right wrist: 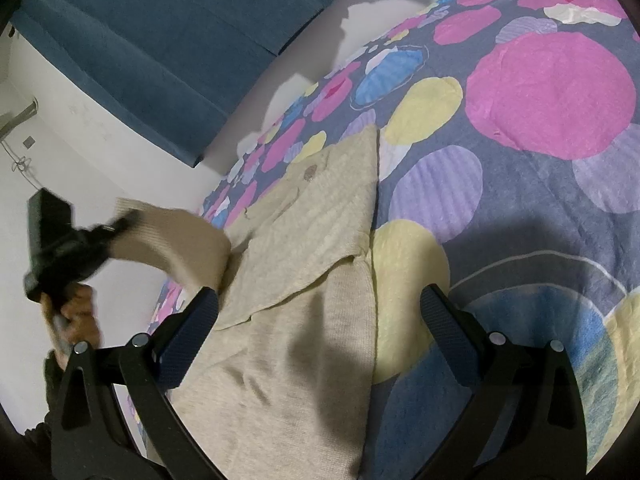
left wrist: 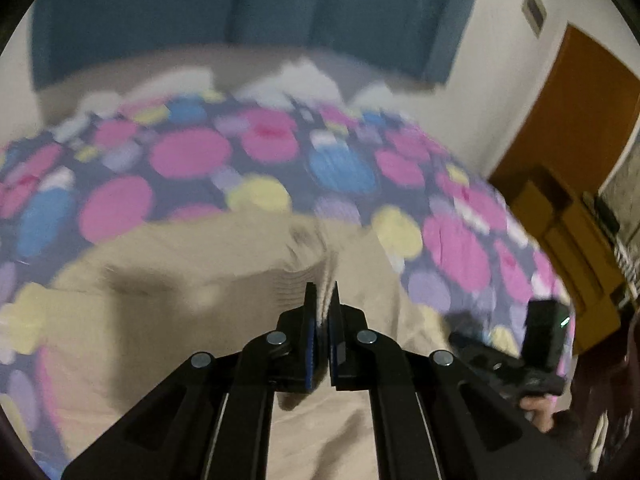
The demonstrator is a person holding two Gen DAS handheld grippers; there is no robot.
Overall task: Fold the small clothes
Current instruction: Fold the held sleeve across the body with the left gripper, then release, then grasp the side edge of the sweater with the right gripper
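My left gripper [left wrist: 322, 300] pinches an edge of the sweater [right wrist: 304, 264], lifting that part clear of the bedspread [right wrist: 540, 208] at the left of the garment. The rest of the sweater lies flat on the bedspread, one flap folded over its body. My right gripper [right wrist: 320, 312] hovers above the sweater's near end, its left finger over the cloth, its right finger over the bare bedspread. The headboard [right wrist: 160, 40] stands behind the bed, a door [left wrist: 580, 120] off to the right.
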